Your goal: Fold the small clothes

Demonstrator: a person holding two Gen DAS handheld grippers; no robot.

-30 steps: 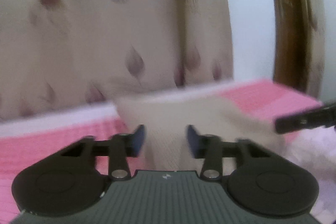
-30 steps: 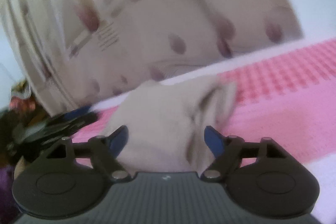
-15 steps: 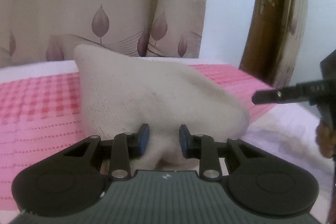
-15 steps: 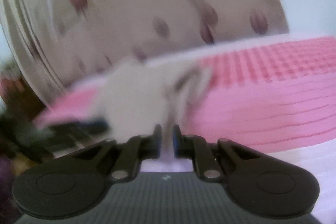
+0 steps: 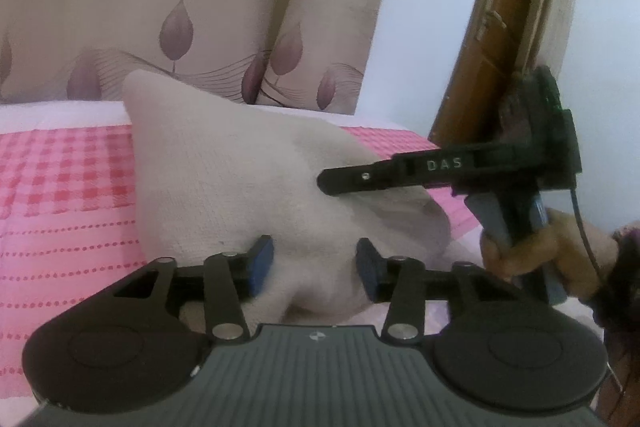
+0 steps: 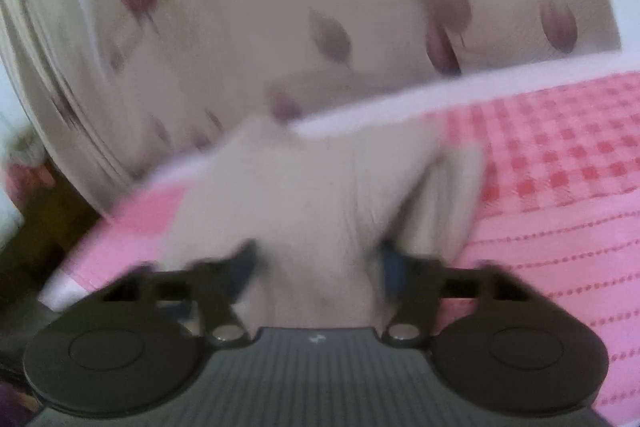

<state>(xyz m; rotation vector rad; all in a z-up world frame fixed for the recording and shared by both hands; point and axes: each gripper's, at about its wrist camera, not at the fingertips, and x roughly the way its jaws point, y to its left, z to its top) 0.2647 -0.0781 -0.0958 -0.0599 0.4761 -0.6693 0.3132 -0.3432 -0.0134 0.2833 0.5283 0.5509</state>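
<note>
A small beige knit garment (image 5: 240,187) lies bunched on the pink checked bedspread (image 5: 60,187). My left gripper (image 5: 314,267) is open, its blue pads on either side of the garment's near edge, with cloth between them. The right gripper (image 5: 332,183) reaches in from the right over the garment, held by a hand. In the blurred right wrist view the right gripper (image 6: 316,267) is open with the garment (image 6: 320,195) between its fingers.
A beige leaf-print curtain (image 5: 200,7) hangs behind the bed. A brown wooden door frame (image 5: 500,27) stands at right by a white wall. The bed's white edge (image 6: 400,103) runs along the back.
Both grippers have opened from a near-shut pinch on the garment. The right gripper has moved further in over the cloth. The garment has sunk lower.
</note>
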